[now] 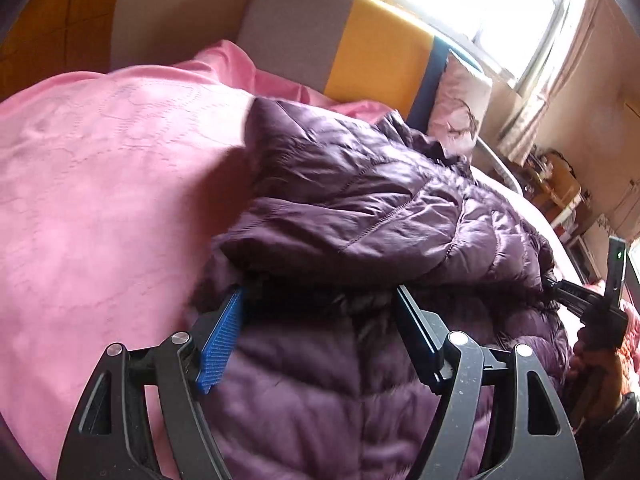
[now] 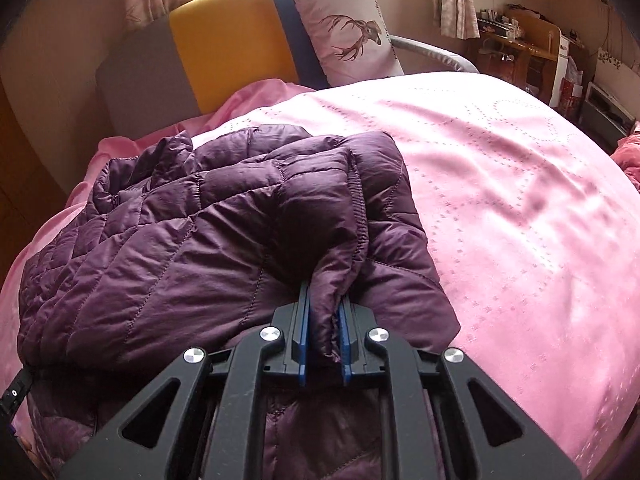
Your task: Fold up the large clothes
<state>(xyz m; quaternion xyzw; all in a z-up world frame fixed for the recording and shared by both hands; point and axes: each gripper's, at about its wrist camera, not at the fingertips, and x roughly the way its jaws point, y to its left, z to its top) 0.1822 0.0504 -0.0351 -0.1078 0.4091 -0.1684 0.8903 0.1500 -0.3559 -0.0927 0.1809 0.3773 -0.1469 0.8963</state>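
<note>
A purple quilted puffer jacket [image 1: 360, 208] lies partly folded on the pink bedspread [image 1: 100, 200]. My left gripper [image 1: 320, 296] stands open over its near left part, its blue pad [image 1: 222, 340] beside the fabric and a folded upper layer just beyond the tips. In the right wrist view the jacket [image 2: 180, 248] fills the left half. My right gripper [image 2: 324, 312] is shut on a pinched fold of the jacket's edge, close above the layer beneath. The right gripper [image 1: 560, 286] also shows at the jacket's far right edge in the left wrist view.
A grey, yellow and blue headboard [image 2: 224, 48] stands behind the bed, with a deer-print pillow [image 2: 344, 28] leaning on it. Pink bedspread [image 2: 520, 208] stretches to the right of the jacket. A window with curtains [image 1: 520, 12] and cluttered wooden furniture [image 2: 520, 48] lie beyond.
</note>
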